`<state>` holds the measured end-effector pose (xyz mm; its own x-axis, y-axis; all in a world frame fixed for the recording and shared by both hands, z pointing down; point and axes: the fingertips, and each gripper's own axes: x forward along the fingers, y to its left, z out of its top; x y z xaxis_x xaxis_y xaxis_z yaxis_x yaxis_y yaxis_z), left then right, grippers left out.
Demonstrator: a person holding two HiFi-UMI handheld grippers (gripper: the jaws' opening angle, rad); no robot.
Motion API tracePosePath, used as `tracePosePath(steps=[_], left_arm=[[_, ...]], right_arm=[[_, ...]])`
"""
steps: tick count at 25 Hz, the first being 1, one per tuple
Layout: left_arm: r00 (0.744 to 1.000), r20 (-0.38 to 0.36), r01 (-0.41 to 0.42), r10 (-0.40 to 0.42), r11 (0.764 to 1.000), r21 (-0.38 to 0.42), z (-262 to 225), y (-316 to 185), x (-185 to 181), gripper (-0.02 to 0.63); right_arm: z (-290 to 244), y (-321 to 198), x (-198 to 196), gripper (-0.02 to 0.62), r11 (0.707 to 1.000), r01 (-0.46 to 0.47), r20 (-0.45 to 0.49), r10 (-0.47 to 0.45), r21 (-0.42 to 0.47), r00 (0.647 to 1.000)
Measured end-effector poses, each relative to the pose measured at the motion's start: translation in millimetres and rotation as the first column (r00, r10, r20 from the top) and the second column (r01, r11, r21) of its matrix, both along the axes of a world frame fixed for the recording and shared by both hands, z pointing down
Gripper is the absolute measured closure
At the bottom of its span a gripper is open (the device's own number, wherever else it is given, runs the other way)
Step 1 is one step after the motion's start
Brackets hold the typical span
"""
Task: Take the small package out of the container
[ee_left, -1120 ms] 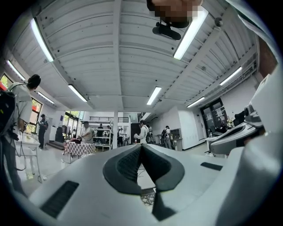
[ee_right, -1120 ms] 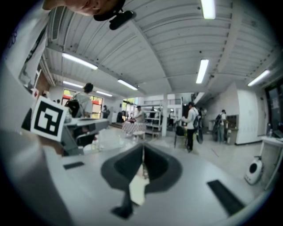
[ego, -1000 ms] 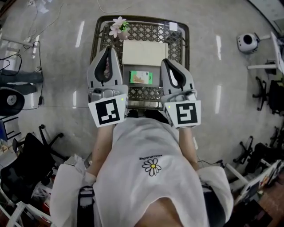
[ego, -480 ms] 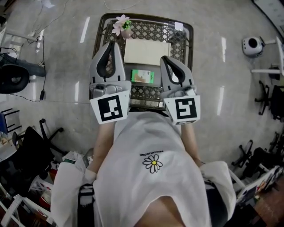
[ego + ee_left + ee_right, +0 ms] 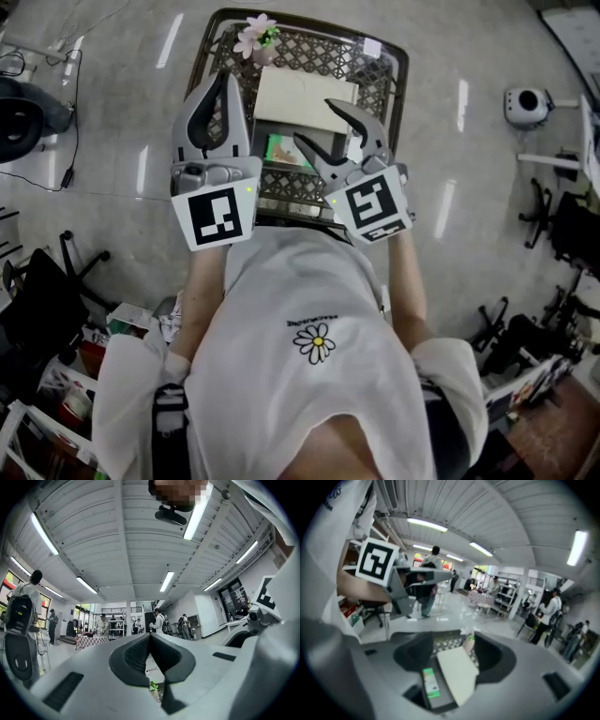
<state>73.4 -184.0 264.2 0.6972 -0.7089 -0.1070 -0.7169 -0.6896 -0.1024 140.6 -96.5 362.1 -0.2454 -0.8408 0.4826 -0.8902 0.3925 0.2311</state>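
The small green package lies flat in the dark metal lattice basket, just in front of a white box. My right gripper hangs over the basket, tilted down toward the package. Its jaws have just been opening and stand wide, with nothing gripped. In the right gripper view the package and the white box show below, between the spread jaws of that gripper. My left gripper is shut and empty above the basket's left side. Its jaws meet and point out level into the room.
A pink flower stands in the basket's far left corner. On the shiny floor sit a white round device at right, cables at left and office chairs around the edges. Several people stand far off in the hall.
My right gripper has opened from shut, rolled to the left and dipped toward the basket. The left gripper has barely shifted and stays shut.
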Motion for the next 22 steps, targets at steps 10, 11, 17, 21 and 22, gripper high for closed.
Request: tracePosePath(steps=[10, 11, 17, 21, 22], left_arm=[[0.999, 0.050, -0.003, 0.004, 0.999, -0.033, 42.9, 4.7, -24.5, 0.581], [0.998, 0.060, 0.000, 0.002, 0.999, -0.043, 48.6, 3.9, -28.1, 0.581], [0.996, 0.065, 0.062, -0.055, 0.992, -0.109, 79.5, 0.1, -52.0, 0.581], [0.995, 0.052, 0.088, -0.082, 0.986, -0.140, 93.9, -0.3, -60.8, 0.581], [0.995, 0.049, 0.093, -0.087, 0.985, -0.147, 96.5, 0.1, -61.9, 0.581]], right_arm=[[172.1, 11.4, -28.8, 0.288, 0.852, 0.230, -0.049, -0.285, -0.471, 0.957], [188.4, 13.7, -30.9, 0.287, 0.830, 0.238, -0.053, -0.305, -0.505, 0.951], [265.6, 30.8, -31.6, 0.282, 0.682, 0.253, -0.066, -0.405, -0.687, 0.912], [291.6, 37.4, -27.5, 0.284, 0.627, 0.224, -0.097, -0.434, -0.746, 0.896], [297.1, 38.0, -25.1, 0.284, 0.616, 0.213, -0.106, -0.440, -0.758, 0.892]])
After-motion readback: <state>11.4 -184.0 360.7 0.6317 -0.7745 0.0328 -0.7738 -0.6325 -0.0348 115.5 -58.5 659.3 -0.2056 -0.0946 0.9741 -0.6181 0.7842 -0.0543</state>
